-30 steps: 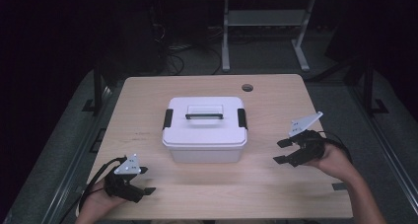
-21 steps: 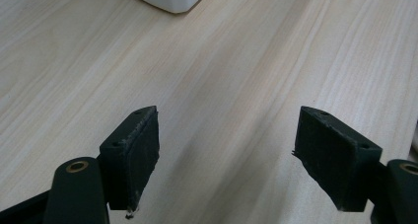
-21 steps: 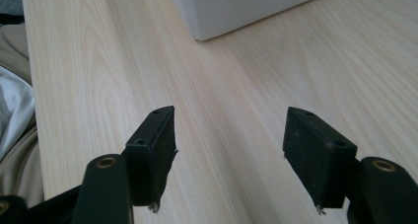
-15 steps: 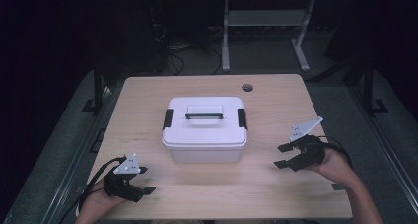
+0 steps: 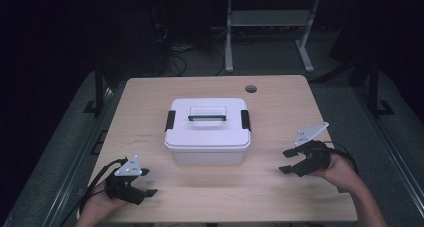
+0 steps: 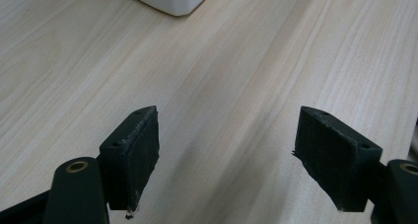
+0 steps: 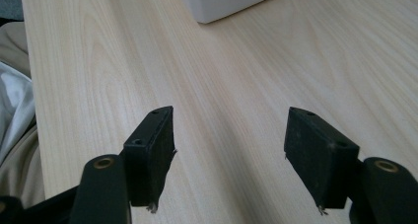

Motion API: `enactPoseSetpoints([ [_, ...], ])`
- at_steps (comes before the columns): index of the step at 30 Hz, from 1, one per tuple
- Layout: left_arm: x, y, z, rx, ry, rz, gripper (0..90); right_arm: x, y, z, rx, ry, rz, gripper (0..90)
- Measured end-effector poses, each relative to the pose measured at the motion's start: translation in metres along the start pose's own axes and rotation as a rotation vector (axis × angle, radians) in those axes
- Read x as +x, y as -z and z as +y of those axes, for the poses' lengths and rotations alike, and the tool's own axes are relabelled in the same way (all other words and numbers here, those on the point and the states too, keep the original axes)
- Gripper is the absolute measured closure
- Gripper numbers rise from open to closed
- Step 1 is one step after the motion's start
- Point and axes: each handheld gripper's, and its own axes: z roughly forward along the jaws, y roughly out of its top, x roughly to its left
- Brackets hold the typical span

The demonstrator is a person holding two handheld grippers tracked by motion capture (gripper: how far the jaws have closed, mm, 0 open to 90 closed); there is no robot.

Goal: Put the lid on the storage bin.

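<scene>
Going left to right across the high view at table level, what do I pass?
left gripper → white lidded box → right gripper, all over the wooden table.

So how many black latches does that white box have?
2 show: one latch on the left end of the box's lid, one latch on the right end. The box's far side is hidden, so more could be there.

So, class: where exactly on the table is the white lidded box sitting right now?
In the high view the white box sits at the middle of the wooden table, lid on, ahead of and between the left gripper and the right gripper.
</scene>
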Motion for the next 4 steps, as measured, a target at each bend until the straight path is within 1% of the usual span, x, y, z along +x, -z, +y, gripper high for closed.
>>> enactPoseSetpoints([
  [4, 0.0006, 0.0002, -0.0001, -0.002, 0.0, 0.0, 24.9, 0.0007, 0.0006, 0.0003, 0.0, 0.0, -0.001, 34.4],
])
